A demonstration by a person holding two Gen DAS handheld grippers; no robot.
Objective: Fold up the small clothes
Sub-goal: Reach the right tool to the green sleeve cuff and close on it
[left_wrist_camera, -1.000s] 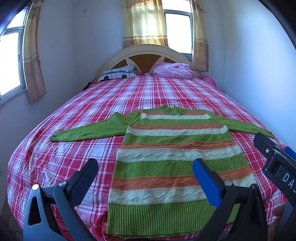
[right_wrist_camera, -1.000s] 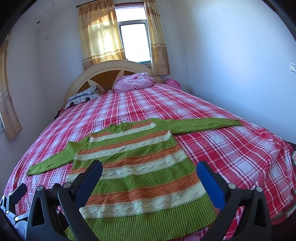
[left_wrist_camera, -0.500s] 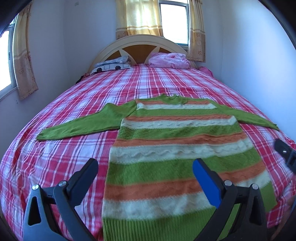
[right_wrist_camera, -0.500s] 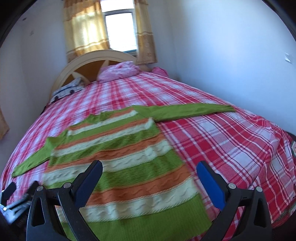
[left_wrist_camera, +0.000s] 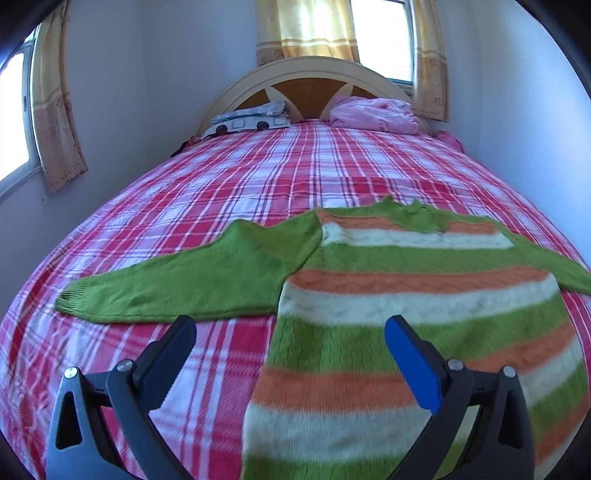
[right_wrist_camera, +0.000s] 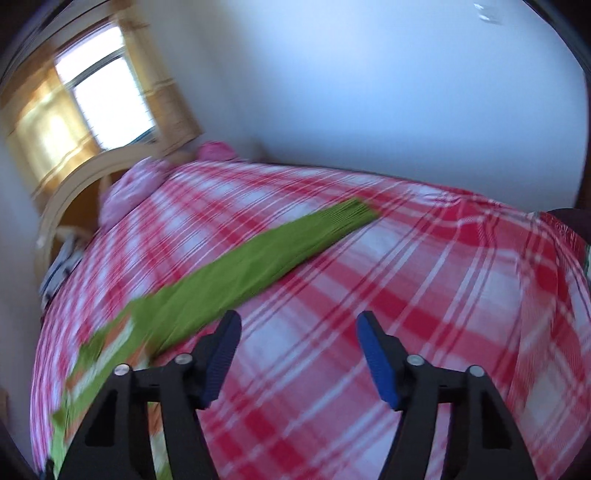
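A small knitted sweater (left_wrist_camera: pixel 413 295) with green, orange and cream stripes lies flat, face up, on the bed. Its left green sleeve (left_wrist_camera: pixel 177 284) stretches out to the left. My left gripper (left_wrist_camera: pixel 290 328) is open and empty, low over the sweater's left side below the sleeve. In the right wrist view, which is blurred and tilted, the right green sleeve (right_wrist_camera: pixel 266 254) runs out to its cuff (right_wrist_camera: pixel 351 212). My right gripper (right_wrist_camera: pixel 299 325) is open and empty, just in front of that sleeve over bare bedspread.
The bed has a red, pink and white plaid cover (left_wrist_camera: pixel 258 177). A cream headboard (left_wrist_camera: pixel 306 70), a patterned pillow (left_wrist_camera: pixel 251 120) and pink bedding (left_wrist_camera: pixel 373 114) lie at the far end. Walls stand close on the left and right. Curtained windows (left_wrist_camera: pixel 325 26) are behind.
Both grippers have moved forward and lower over the bed. The left one shifted toward the left sleeve. The right one swung right and tilted toward the right sleeve, narrowing its opening somewhat.
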